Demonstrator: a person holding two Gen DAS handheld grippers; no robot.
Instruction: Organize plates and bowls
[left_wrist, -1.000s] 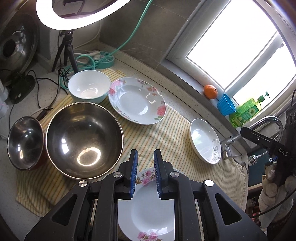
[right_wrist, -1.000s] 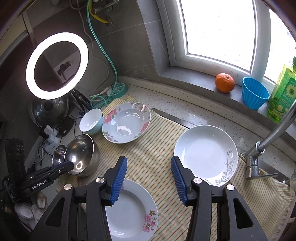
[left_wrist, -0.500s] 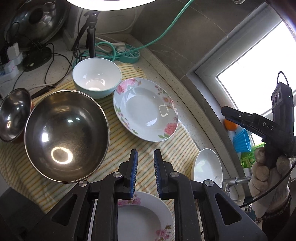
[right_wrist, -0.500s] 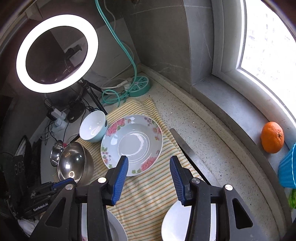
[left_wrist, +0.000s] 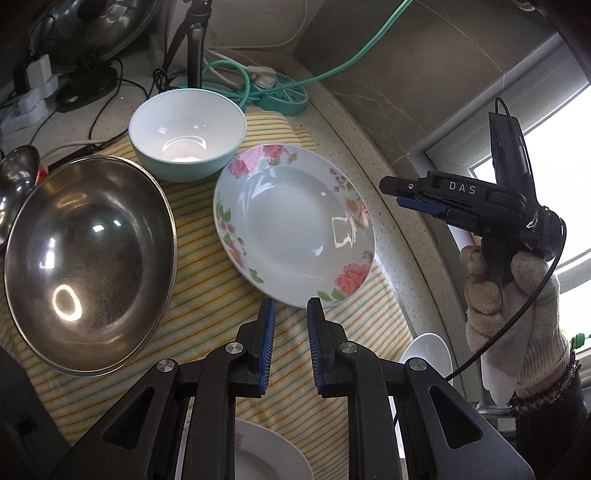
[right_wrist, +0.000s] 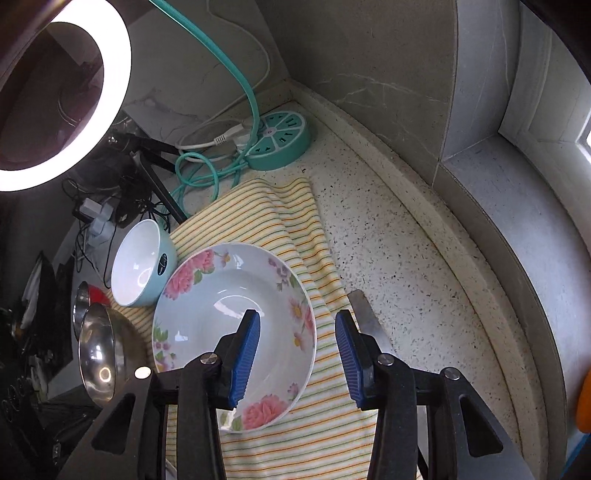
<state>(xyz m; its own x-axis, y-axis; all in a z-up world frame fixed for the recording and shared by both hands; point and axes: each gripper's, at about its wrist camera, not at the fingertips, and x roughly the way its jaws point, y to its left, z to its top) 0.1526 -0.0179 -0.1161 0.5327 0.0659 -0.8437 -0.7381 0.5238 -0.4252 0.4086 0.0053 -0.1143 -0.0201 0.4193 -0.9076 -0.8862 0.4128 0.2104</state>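
Nothing is stacked yet: my right gripper (right_wrist: 297, 354) hovers, fingers spread and empty, over the rose-patterned white porcelain plate (right_wrist: 236, 325) on the bench (turquoise bowl (right_wrist: 142, 264) at ten o'clock); left gripper (left_wrist: 289, 349) slightly parted, empty.

Both views were sharp at the centre and bent hard by the fisheye toward the edges, with black corners. Daylight came in from the window (left_wrist: 561, 155), which was blown out to plain white in the left wrist view. A lit ring light (right_wrist: 74, 92) glared white at the upper left of the right wrist view, its middle dark. Its ring showed as a bright oval in the steel bowl (left_wrist: 88, 258), and white glints sat on the floral plate (left_wrist: 295, 225) and the pale bowl (left_wrist: 186, 133). The area behind the ring light lay dim. The bench (right_wrist: 406, 258) was evenly lit, with soft shadows.
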